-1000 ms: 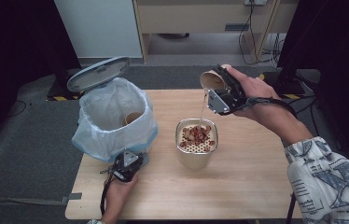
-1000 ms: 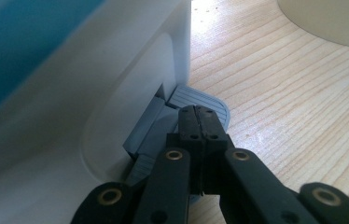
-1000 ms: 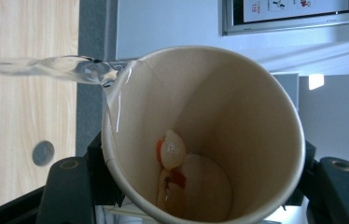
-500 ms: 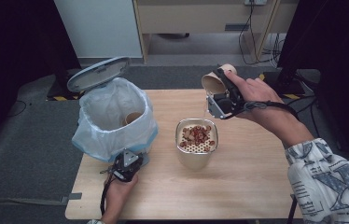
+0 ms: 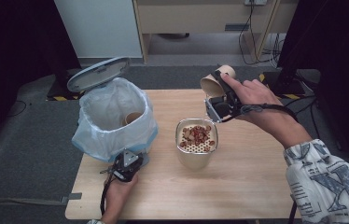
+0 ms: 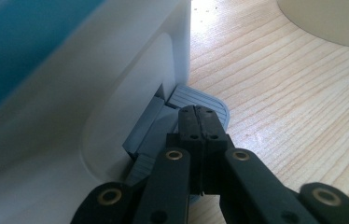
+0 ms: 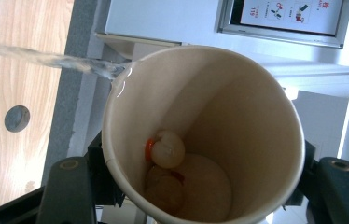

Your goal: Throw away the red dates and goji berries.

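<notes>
My right gripper [image 5: 219, 89] is shut on a tan paper cup [image 5: 212, 83], held tilted above a beige container [image 5: 197, 151] whose perforated insert carries reddish scraps [image 5: 198, 134]. In the right gripper view the cup [image 7: 247, 116] sits between the black jaws, a few pale and orange pieces [image 7: 167, 150] lie inside, and a thin stream of water [image 7: 60, 60] runs off its rim. My left gripper [image 5: 127, 164] rests shut, tips down on the grey foot pedal [image 6: 205, 99] of a white bin [image 5: 112, 128]. The bin's lid [image 5: 98, 73] stands open.
The bin has a blue-white bag and another paper cup [image 5: 132, 117] lies inside it. The wooden table [image 5: 256, 182] has bare surface on the right and front. The beige container [image 6: 331, 23] stands close beside the pedal. A cabinet and cables lie beyond the far edge.
The right hand has shifted slightly with the tilted cup above the container. The left gripper stays on the pedal and the lid stays up.
</notes>
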A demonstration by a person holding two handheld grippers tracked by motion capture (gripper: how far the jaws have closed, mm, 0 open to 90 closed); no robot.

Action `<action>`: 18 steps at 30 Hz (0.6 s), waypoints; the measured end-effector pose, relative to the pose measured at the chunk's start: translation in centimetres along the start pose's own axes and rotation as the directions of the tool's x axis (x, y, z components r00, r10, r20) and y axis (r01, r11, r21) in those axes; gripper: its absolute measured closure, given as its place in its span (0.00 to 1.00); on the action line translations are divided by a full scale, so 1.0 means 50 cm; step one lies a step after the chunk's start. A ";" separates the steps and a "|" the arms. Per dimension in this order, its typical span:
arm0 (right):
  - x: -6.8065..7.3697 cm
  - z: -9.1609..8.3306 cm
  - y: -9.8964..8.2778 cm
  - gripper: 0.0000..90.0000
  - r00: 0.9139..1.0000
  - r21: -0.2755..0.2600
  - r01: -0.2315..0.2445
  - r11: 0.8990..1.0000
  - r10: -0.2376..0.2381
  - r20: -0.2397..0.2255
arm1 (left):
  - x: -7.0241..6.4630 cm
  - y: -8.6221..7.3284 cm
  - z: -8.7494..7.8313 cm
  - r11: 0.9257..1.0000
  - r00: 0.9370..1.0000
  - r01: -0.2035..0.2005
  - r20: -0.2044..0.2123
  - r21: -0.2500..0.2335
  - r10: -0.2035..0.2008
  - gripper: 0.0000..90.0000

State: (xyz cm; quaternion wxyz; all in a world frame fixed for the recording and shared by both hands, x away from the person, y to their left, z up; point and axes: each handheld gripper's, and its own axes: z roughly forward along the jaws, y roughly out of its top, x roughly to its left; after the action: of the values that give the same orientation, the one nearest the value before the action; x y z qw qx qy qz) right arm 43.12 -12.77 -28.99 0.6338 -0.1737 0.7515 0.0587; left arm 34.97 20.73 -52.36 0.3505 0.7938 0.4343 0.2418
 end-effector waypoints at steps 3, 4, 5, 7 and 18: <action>0.000 0.000 0.002 0.39 1.000 -0.004 0.007 1.000 -0.007 0.003 | 0.000 0.000 0.000 1.000 1.000 -0.001 0.000 0.000 0.001 1.00; 0.001 0.000 0.002 0.39 1.000 -0.006 0.012 1.000 -0.012 0.006 | 0.000 0.000 0.000 1.000 1.000 -0.001 0.000 0.000 0.001 1.00; 0.002 -0.001 0.003 0.39 1.000 -0.003 0.012 1.000 -0.012 0.004 | 0.000 0.000 0.000 1.000 1.000 -0.001 0.000 0.000 0.001 1.00; 0.003 -0.001 0.004 0.39 1.000 -0.003 0.018 1.000 -0.018 0.007 | 0.000 0.000 0.000 1.000 1.000 -0.001 0.000 0.000 0.001 1.00; 0.005 -0.002 0.008 0.39 0.999 -0.002 0.036 0.999 -0.036 0.011 | 0.000 0.000 0.000 1.000 1.000 -0.001 0.000 0.000 0.001 1.00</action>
State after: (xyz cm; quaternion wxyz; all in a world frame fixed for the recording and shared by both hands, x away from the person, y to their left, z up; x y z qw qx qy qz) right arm 42.86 -12.48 -29.26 0.6386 -0.1875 0.7448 0.0489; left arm 34.97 20.72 -52.35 0.3502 0.7940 0.4340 0.2418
